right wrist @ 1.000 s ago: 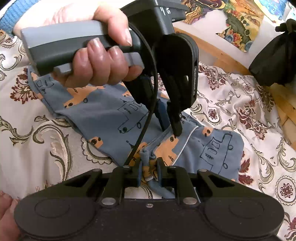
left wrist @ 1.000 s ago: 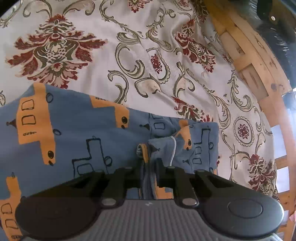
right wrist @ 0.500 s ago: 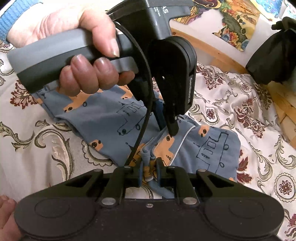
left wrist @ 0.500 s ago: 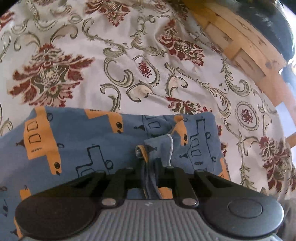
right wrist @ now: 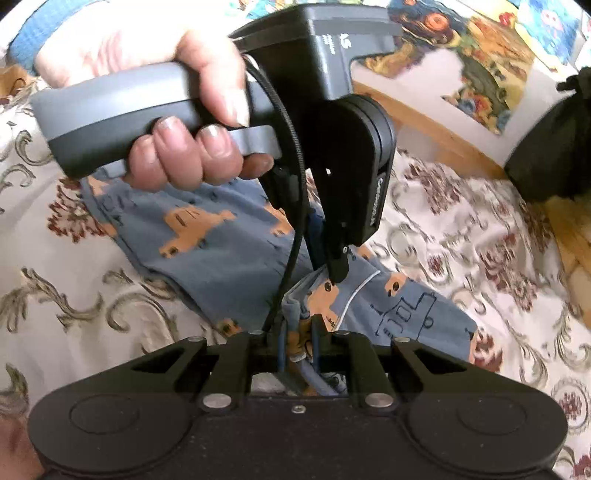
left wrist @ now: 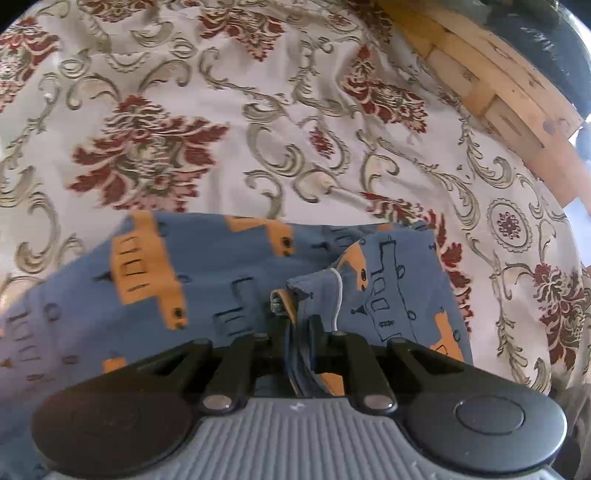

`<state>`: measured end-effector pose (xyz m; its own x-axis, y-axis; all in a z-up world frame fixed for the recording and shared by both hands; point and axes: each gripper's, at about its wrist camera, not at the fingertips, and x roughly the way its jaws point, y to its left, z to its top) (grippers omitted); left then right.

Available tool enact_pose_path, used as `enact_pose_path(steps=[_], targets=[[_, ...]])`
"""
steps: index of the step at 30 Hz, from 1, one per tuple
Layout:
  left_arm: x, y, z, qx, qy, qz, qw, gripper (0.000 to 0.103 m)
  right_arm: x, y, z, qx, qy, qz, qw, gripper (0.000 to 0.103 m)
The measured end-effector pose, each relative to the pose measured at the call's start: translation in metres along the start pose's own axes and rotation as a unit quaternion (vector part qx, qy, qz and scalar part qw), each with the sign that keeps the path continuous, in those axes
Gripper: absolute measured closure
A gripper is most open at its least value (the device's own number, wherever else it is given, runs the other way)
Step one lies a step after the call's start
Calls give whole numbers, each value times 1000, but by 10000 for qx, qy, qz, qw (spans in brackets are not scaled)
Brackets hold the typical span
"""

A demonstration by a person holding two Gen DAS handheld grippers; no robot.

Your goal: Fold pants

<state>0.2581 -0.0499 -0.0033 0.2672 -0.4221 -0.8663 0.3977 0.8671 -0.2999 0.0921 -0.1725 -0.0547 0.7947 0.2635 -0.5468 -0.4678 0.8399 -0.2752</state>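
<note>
On the patterned bedspread (left wrist: 229,110), one pair of blue pants (left wrist: 207,266) with orange vehicle prints, lying mostly flat, one corner lifted into a bunched fold with a pale seam line along it. Pinched at that raised fold by the left gripper (left wrist: 298,325), jaws clenched on a ridge of blue and orange cloth that runs back between the fingers. Pinched a second time, just beside, by the right gripper (right wrist: 297,332), jaws likewise clamped on a gathered edge of the pants (right wrist: 221,258), with a strand of cloth hanging below the fingertips. Seen from the right wrist: the left gripper (right wrist: 334,273) pointing down into the fabric, its grey handle held in the person's left hand (right wrist: 177,110), a blue sleeve cuff (right wrist: 40,33) at the wrist, a black cable (right wrist: 295,206) looping down across the front of the pants and hiding part of the fold. Two grippers, both fastened on the same bunched corner, close together. Around the garment, cream bedspread with red floral medallions and olive scrolls, somewhat wrinkled. Past the bed edge, a curved light wooden frame (left wrist: 495,85), a dark bag or bundle (right wrist: 554,147) at the far right, and one colourful floral cloth (right wrist: 476,62) against a pale wall
</note>
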Motion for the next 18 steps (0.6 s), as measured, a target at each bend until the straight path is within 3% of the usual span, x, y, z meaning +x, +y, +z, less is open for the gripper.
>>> enact_pose_path(steps=[18], targets=[[-42, 46, -21, -24, 147, 695, 9975, 92, 6, 63, 36, -514, -307, 562, 9966, 89]])
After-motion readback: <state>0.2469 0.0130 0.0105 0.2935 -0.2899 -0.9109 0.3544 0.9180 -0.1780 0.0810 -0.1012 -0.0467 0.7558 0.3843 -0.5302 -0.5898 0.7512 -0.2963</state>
